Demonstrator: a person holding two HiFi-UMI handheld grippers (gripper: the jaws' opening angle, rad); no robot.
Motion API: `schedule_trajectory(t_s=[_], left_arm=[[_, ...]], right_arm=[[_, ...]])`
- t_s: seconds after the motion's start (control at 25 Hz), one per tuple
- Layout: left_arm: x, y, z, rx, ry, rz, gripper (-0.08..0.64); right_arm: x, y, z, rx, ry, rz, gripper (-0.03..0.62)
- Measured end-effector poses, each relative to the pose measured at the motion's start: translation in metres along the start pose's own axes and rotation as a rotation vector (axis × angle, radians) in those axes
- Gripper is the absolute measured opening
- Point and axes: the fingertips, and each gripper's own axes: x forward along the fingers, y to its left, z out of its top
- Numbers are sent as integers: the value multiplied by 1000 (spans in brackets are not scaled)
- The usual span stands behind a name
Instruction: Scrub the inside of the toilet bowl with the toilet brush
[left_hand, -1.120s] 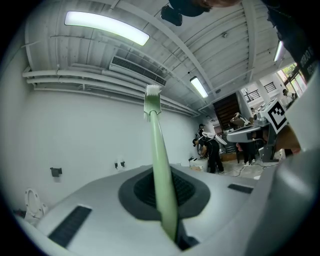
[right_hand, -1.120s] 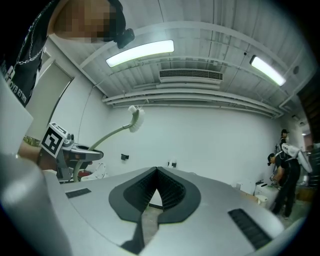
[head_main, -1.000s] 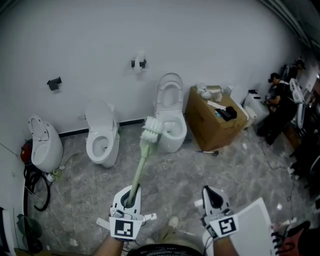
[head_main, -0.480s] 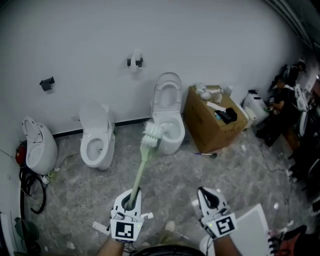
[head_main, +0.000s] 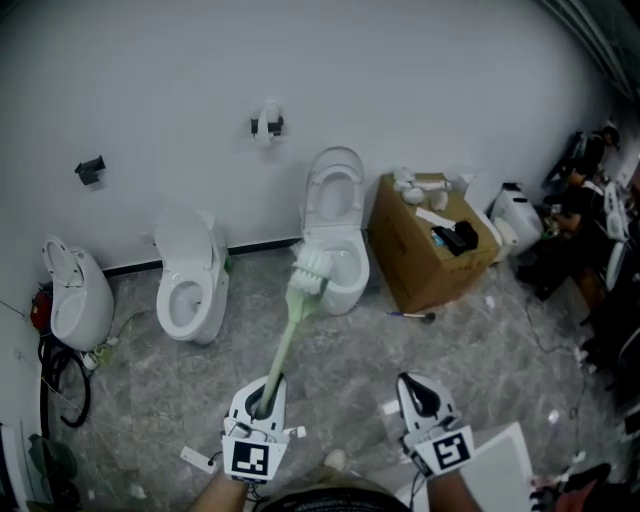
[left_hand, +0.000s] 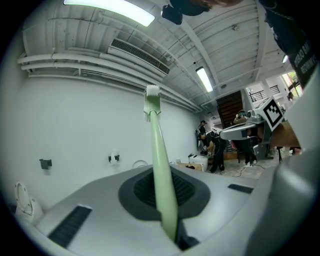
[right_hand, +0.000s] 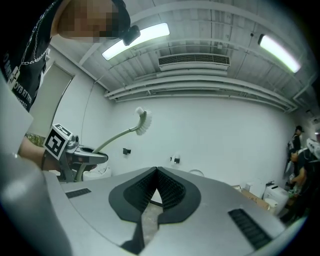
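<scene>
My left gripper (head_main: 262, 399) is shut on the pale green handle of the toilet brush (head_main: 288, 335), low in the head view. The white bristle head (head_main: 311, 270) points forward and hangs in the air in front of the middle toilet (head_main: 335, 262), whose lid stands up. In the left gripper view the handle (left_hand: 161, 165) runs up between the jaws of my left gripper (left_hand: 164, 192) to the bristles (left_hand: 152, 94). My right gripper (head_main: 421, 396) is shut with nothing in it, to the right of the left one. The right gripper view shows the brush (right_hand: 142, 120) at its left.
Two more toilets (head_main: 187, 277) (head_main: 70, 297) stand along the white wall to the left. An open cardboard box (head_main: 430, 245) sits right of the middle toilet. Cables (head_main: 65, 375) lie at far left. A white board (head_main: 500, 462) is at the lower right, people (head_main: 585, 195) at far right.
The view has drifted a little, so the toilets sit slightly more to the left. The brush stays held in the left gripper, its head a touch lower in the picture. The right gripper stays shut.
</scene>
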Motion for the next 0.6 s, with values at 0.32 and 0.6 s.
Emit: schedule_trajectory(t_s=[0.32,0.6], left_arm=[[49,-7,10,1,10,51,2],[76,-10,14,-20,25,99,2]], right_arm=[[15,-63,-9,7,-6,10,5],[29,-103,-12,4,-46,27,5]])
